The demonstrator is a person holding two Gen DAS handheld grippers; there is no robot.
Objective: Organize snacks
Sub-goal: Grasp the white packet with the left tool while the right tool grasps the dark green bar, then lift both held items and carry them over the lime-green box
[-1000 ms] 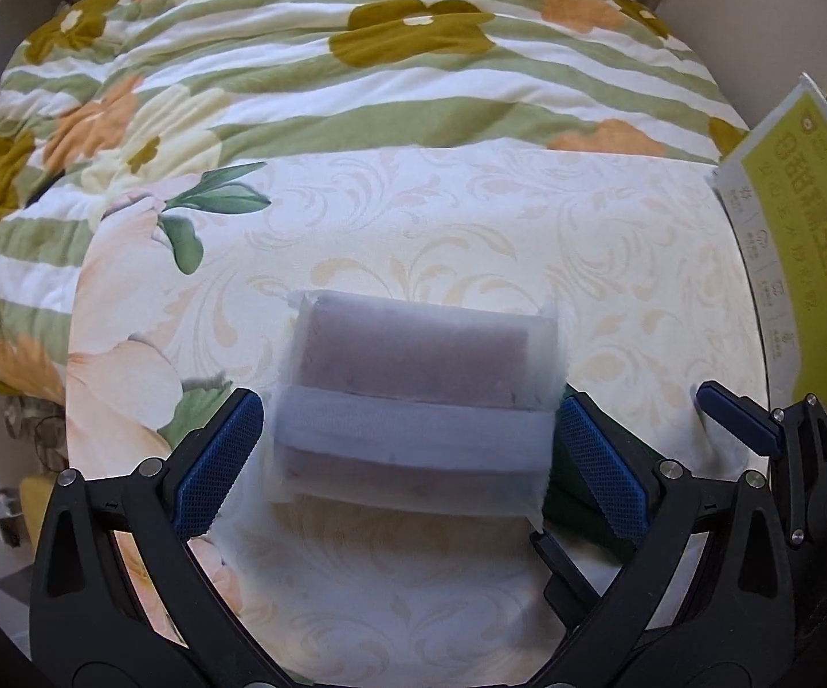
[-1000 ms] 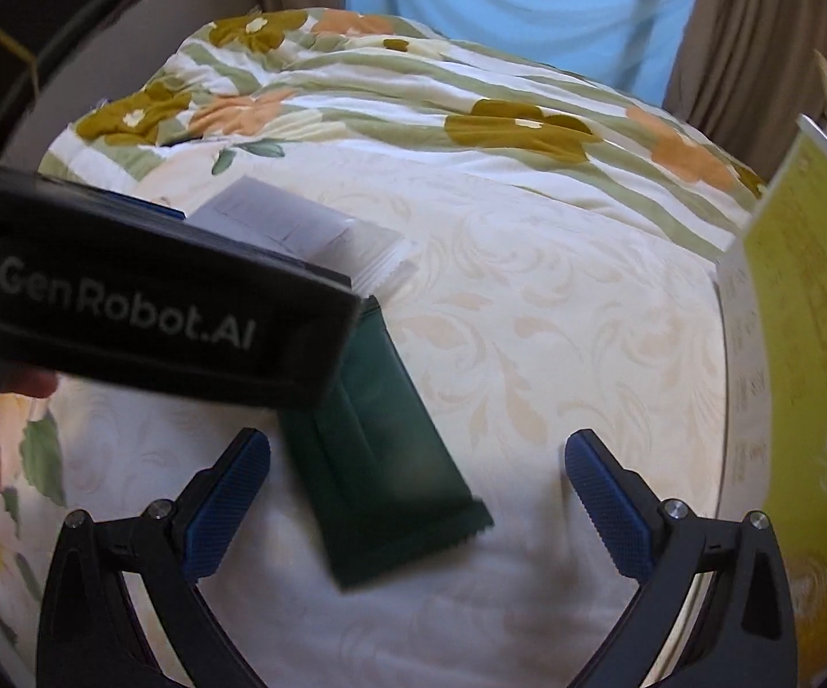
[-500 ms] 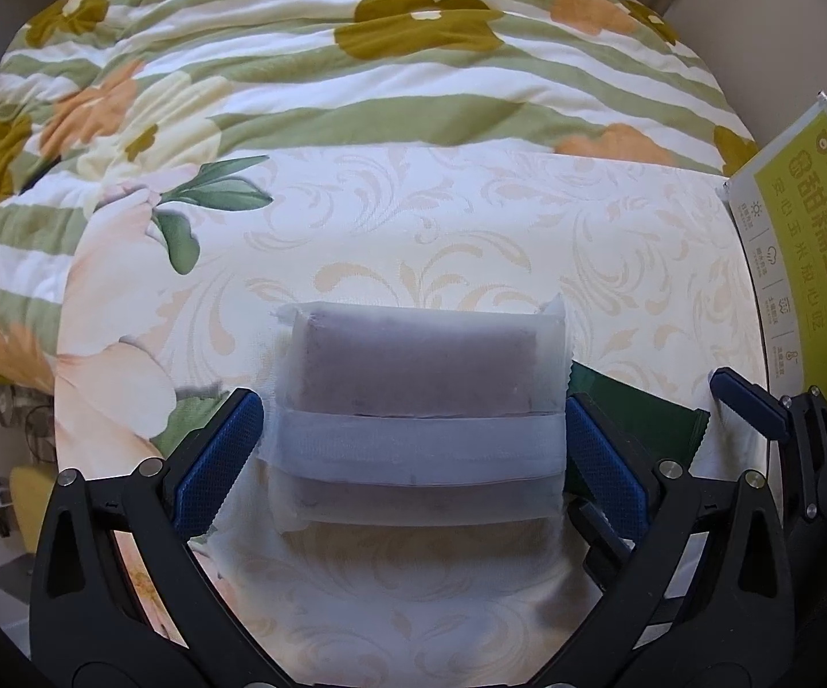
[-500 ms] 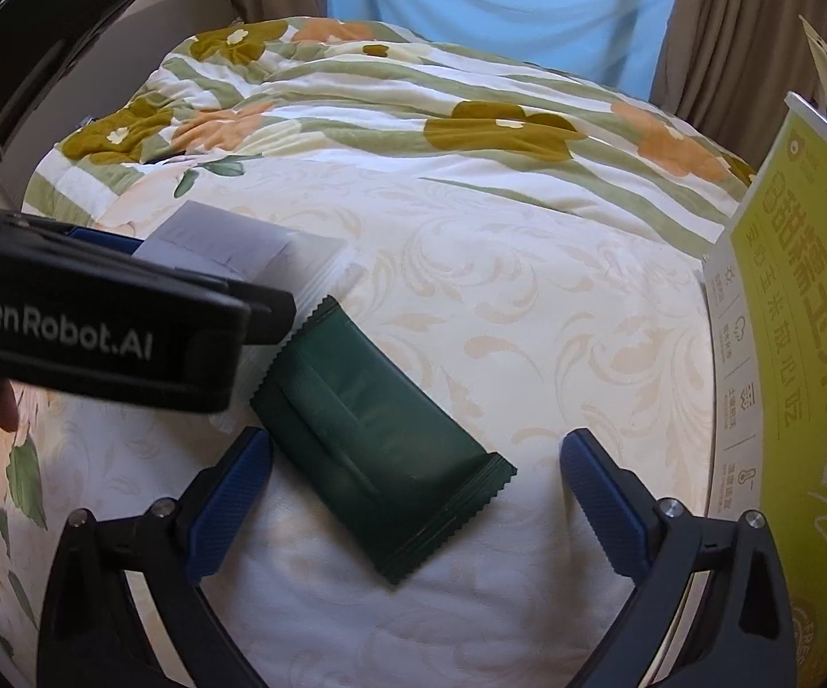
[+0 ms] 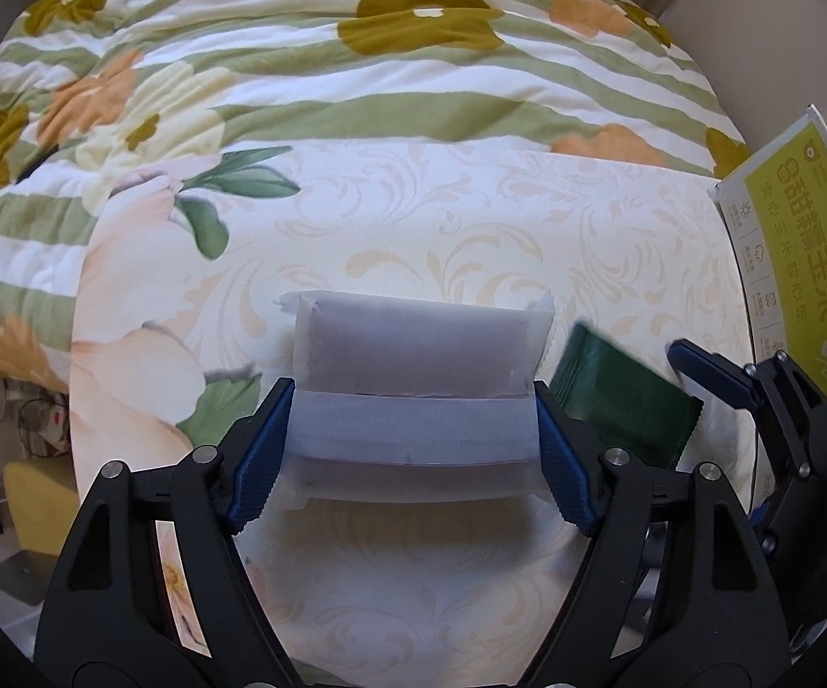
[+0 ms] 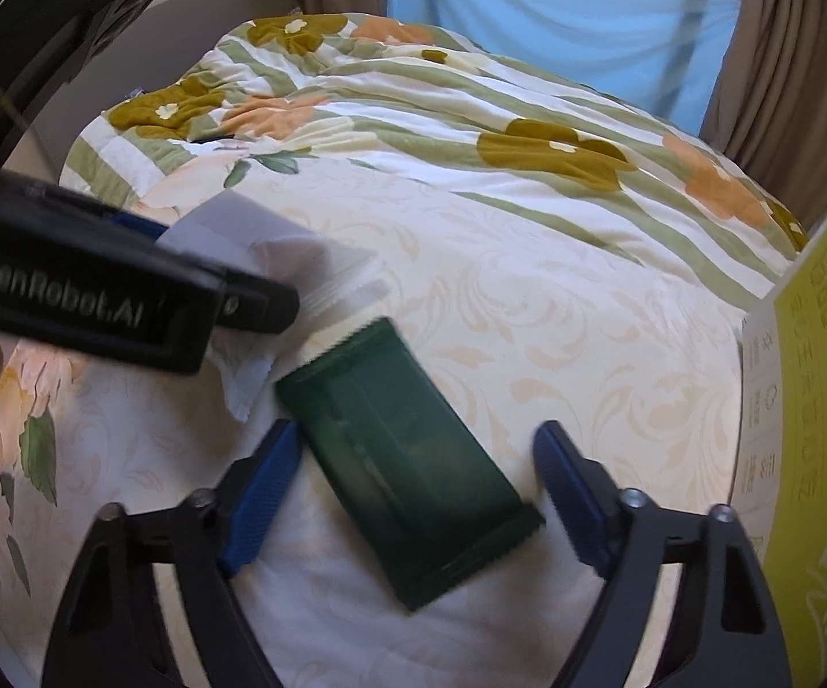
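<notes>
A frosted white snack packet (image 5: 419, 390) with a dark filling lies on the cream bedsheet. My left gripper (image 5: 413, 447) has its blue pads against the packet's two sides and is shut on it. The packet also shows in the right wrist view (image 6: 275, 264), behind the left gripper's arm (image 6: 98, 298). A dark green snack packet (image 6: 407, 481) lies at an angle on the sheet. My right gripper (image 6: 413, 493) straddles it with its jaws apart; the right pad is near the packet's corner. The green packet also shows in the left wrist view (image 5: 625, 407).
A yellow-green and white box (image 6: 814, 401) stands upright at the right edge, also in the left wrist view (image 5: 797, 264). A floral green-striped quilt (image 5: 356, 57) covers the far half of the bed. Curtains (image 6: 556, 17) hang behind.
My left gripper's pads have closed in onto the white packet's sides. My right gripper has moved forward over the green packet and its jaws have narrowed around it.
</notes>
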